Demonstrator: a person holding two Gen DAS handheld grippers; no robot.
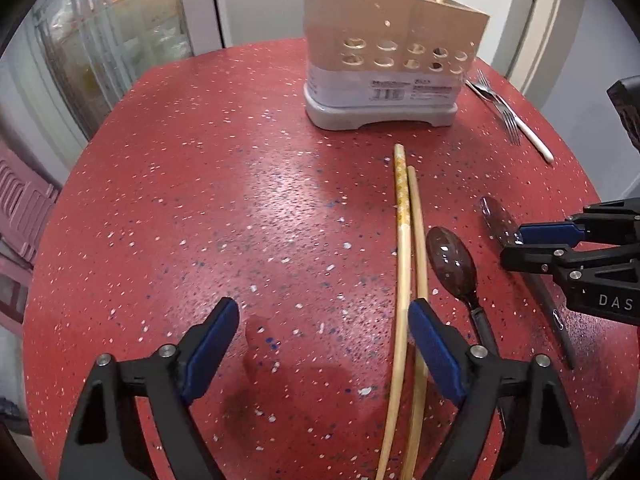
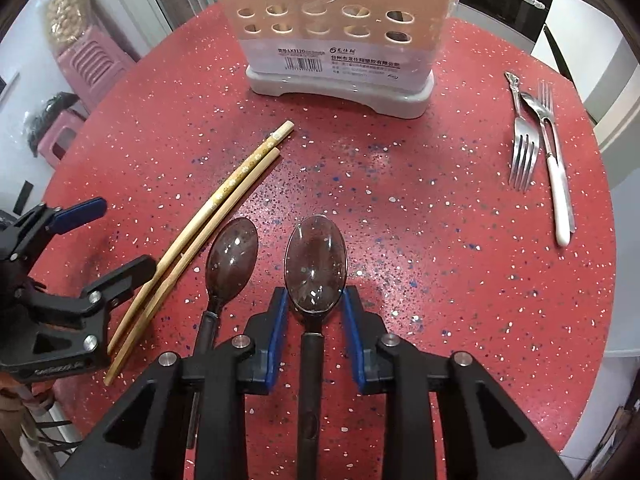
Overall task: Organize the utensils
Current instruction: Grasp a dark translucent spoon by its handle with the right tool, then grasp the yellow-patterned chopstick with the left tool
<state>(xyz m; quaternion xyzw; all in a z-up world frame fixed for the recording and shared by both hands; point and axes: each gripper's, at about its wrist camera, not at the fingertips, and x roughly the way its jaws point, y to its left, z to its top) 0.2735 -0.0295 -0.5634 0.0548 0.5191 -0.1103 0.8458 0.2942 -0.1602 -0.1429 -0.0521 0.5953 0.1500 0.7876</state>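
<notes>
On a red speckled worktop [image 2: 440, 240], the right claw [image 2: 314, 304] grips a dark spoon [image 2: 316, 256] (bowl forward); the left claw [image 1: 324, 344], spread wide, straddles two chopsticks [image 1: 408, 264].

The round table top [image 2: 440, 240] is red with tiny white and blue specks. The tall plastic holder [image 2: 340, 20] is pale beige on a grey base. At 9 o'clock from the dark brown see-through spoons [image 2: 316, 260] lie tan wooden chopsticks [image 2: 224, 204], one with little flower marks. At 2 o'clock lie silver forks [image 2: 522, 160], one with a white handle.
</notes>
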